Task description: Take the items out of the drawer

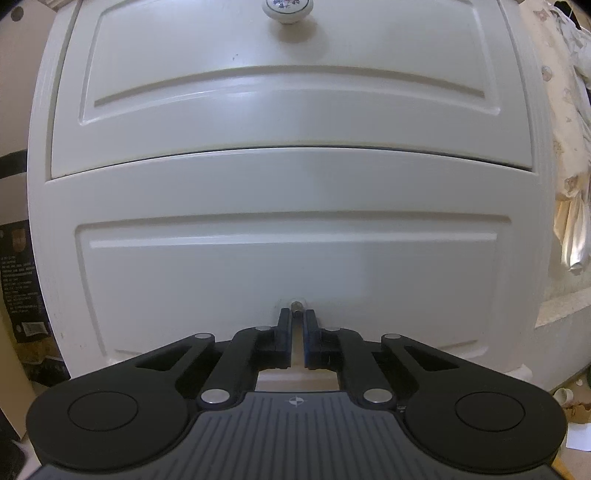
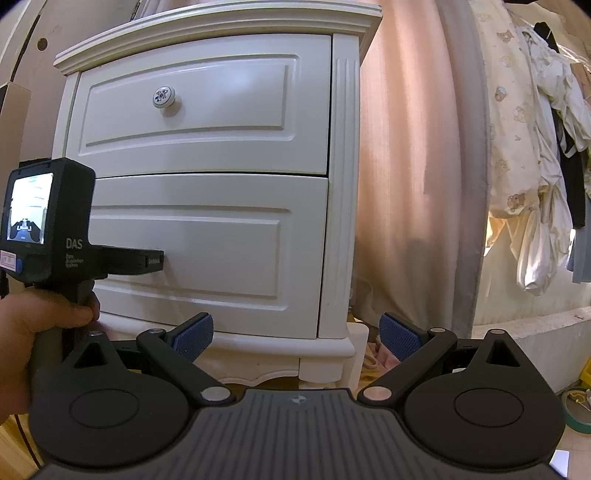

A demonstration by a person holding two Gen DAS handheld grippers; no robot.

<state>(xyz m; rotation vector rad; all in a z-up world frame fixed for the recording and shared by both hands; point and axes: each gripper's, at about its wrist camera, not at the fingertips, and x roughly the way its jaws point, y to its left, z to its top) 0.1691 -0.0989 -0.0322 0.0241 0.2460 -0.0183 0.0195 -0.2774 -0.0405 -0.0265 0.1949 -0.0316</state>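
Observation:
A white nightstand has two drawers. The upper drawer carries a white floral knob. The lower drawer has only a small metal stud where its knob would be. My left gripper is up against the lower drawer front, its fingers nearly closed around that stud. In the right wrist view the left gripper touches the lower drawer, which sits slightly forward of the upper drawer. My right gripper is open and empty, held back from the nightstand's lower right corner.
A pink curtain hangs right of the nightstand. Clothes and patterned bedding hang further right. A roll of tape lies on the floor at the right. A dark printed box stands left of the nightstand.

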